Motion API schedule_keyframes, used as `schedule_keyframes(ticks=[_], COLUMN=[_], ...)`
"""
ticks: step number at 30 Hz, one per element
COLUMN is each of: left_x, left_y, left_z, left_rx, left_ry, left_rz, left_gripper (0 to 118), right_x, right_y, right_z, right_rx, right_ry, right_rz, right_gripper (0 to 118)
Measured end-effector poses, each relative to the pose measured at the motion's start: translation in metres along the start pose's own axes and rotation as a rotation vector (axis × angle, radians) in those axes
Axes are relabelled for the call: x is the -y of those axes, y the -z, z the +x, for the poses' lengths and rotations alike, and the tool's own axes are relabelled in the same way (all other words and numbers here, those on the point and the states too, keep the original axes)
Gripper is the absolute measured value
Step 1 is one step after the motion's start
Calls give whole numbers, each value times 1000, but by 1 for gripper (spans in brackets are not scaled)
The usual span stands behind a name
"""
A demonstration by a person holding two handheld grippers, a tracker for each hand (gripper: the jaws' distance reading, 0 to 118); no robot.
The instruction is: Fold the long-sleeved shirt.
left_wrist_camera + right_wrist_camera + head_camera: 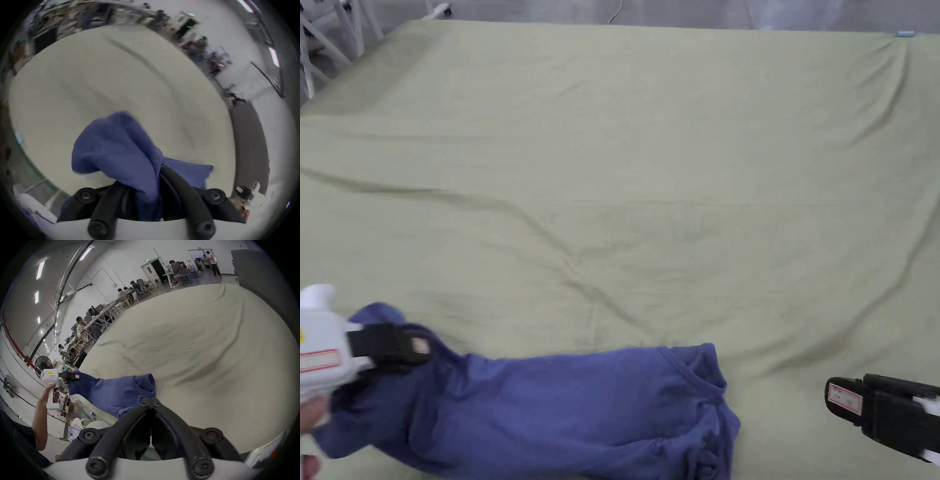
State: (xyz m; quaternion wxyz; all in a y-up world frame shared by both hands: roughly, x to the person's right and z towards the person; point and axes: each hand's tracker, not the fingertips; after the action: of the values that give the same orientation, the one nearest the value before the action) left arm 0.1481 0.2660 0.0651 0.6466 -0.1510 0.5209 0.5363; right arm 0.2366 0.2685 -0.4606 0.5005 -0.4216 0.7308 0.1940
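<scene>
A blue long-sleeved shirt (562, 406) lies bunched along the near edge of the green-covered bed (650, 187); its neckline faces right. My left gripper (409, 350) is shut on the shirt's left end and lifts it off the sheet. In the left gripper view the blue cloth (116, 146) runs between the two black jaws of that gripper (155, 175), which press on it. My right gripper (842, 399) hovers to the right of the shirt, apart from it. In the right gripper view its jaws (150, 403) meet tip to tip with nothing between them, and the shirt (113, 392) stretches left to the left gripper (71, 377).
The sheet has long creases across the middle (587, 287) and at the far right (887, 100). White frame legs (325, 44) stand beyond the far left corner. People sit at desks (103, 316) beyond the bed. A black fan (43, 363) stands at the left.
</scene>
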Motion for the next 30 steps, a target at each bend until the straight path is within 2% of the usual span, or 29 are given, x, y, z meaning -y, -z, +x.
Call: schedule_keyframes(ticks=[4, 7, 9, 10, 11, 12, 13, 14, 15, 19, 23, 26, 29, 30], left_x=[38, 64, 81, 90, 96, 102, 105, 109, 111, 105, 81, 71, 68, 69], left_y=[58, 117, 150, 164, 173, 182, 185, 186, 183, 156, 113, 78, 57, 56], left_z=[98, 136, 148, 153, 155, 156, 156, 163, 169, 188, 188, 176, 175, 176], left_rx=[133, 96, 123, 87, 47, 49, 65, 135, 166, 355, 464, 618, 758, 774], left_ry=[145, 230, 213, 226, 237, 242, 249, 252, 231, 188, 119, 46, 37, 18], left_rz=[-103, -212, -306, -326, -318, -290, -281, -283, -269, -200, -171, -132, -120, -129], left_gripper=[0, 0, 0, 6, 22, 61, 85, 99, 103, 103, 102, 101, 80, 80], right_x=[0, 2, 3, 5, 6, 8, 9, 11, 12, 15, 15, 14, 13, 13], right_y=[-13, -18, -21, -23, -25, -29, -32, -35, -38, -45, -47, -45, -42, -39], right_z=[1, 4, 8, 12, 14, 16, 19, 23, 24, 28, 31, 30, 29, 28], right_rx=[10, 16, 28, 20, 9, -8, -18, -27, -29, -50, -105, -135, -164, -170], right_ry=[-12, -11, 7, 27, 44, 64, 77, 87, 89, 101, 145, 156, 170, 172], right_rz=[15, 15, -3, -10, -11, -3, 3, 10, 14, 36, 66, 81, 89, 86], right_gripper=[0, 0, 0, 0, 0, 0, 0, 0, 0, 0, 0, 0, 0, 0])
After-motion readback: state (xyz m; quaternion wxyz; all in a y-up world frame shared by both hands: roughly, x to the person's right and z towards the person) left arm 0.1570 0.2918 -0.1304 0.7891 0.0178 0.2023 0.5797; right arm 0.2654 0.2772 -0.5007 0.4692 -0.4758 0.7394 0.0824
